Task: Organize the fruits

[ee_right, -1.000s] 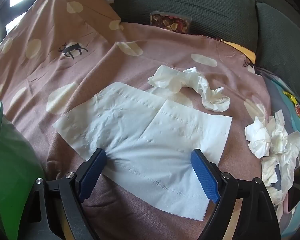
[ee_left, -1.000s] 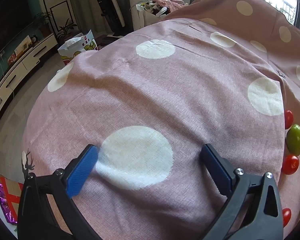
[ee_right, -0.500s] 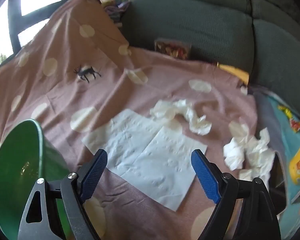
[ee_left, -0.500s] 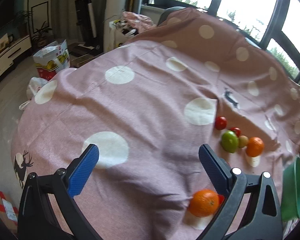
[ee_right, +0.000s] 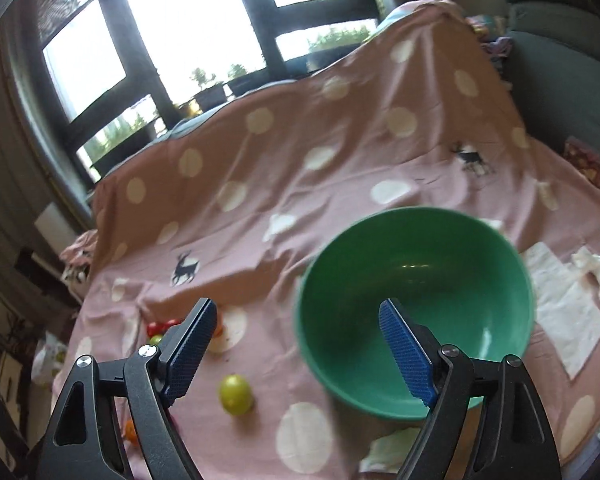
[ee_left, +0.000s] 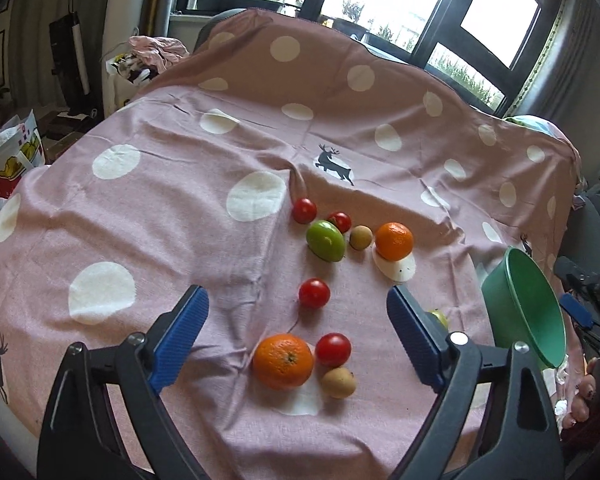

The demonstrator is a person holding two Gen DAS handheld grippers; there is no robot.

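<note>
Fruit lies scattered on a pink polka-dot cloth (ee_left: 148, 216). In the left wrist view I see a near orange (ee_left: 283, 361), a far orange (ee_left: 394, 241), a green fruit (ee_left: 325, 240), several red tomatoes such as one (ee_left: 313, 293), and small tan fruits (ee_left: 338, 381). A green bowl (ee_left: 528, 304) stands empty at the right. My left gripper (ee_left: 296, 340) hovers above the near fruit, its jaws closing with nothing gripped. In the right wrist view my right gripper (ee_right: 296, 354) is open above the cloth, with the green bowl (ee_right: 416, 304) ahead and a small yellow-green fruit (ee_right: 236, 394) below.
White tissues and paper napkins (ee_right: 568, 320) lie on the cloth right of the bowl. A grey-green sofa (ee_right: 572, 64) stands behind. Windows line the far wall. A shopping bag (ee_left: 10, 160) sits on the floor at left. A hand (ee_left: 584, 396) shows at the right edge.
Both grippers have risen and swung toward the middle of the cloth. The left view now takes in the fruit, the right view the bowl instead of the napkins. Left jaws narrowed slightly.
</note>
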